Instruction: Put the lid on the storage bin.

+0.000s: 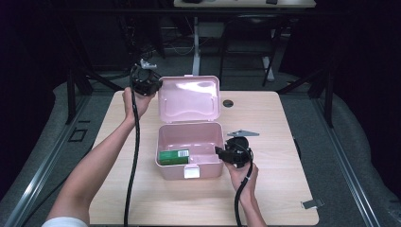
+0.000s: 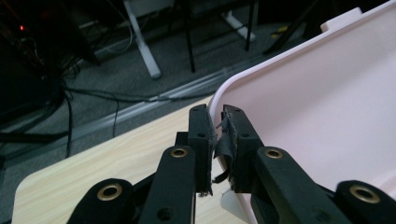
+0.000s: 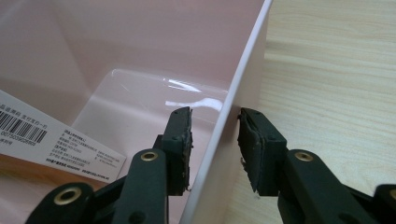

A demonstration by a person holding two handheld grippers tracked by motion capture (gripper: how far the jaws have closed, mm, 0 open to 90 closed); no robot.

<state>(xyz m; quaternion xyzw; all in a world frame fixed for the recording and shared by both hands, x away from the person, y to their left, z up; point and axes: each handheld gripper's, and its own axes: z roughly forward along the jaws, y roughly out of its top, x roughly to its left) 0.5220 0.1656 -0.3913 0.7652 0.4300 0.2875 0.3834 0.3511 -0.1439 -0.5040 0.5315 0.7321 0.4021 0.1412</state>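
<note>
A pink plastic box (image 1: 189,142) stands mid-table with its lid (image 1: 189,99) raised upright at the back. Inside, at the front left, lies a green carton (image 1: 174,156), whose white barcode label (image 3: 46,135) shows in the right gripper view. My left gripper (image 1: 158,87) is shut on the lid's left edge (image 2: 261,79), its pads pinching the rim (image 2: 217,140). My right gripper (image 1: 218,151) straddles the box's right wall (image 3: 233,107), one jaw inside and one outside, and is closed on it (image 3: 215,144).
The box has a white latch (image 1: 191,172) on its front. A round cable hole (image 1: 228,103) lies behind the box at the right. A small metal clip (image 1: 312,204) rests near the table's front right corner. Dark floor and desk legs (image 2: 144,42) lie beyond the table.
</note>
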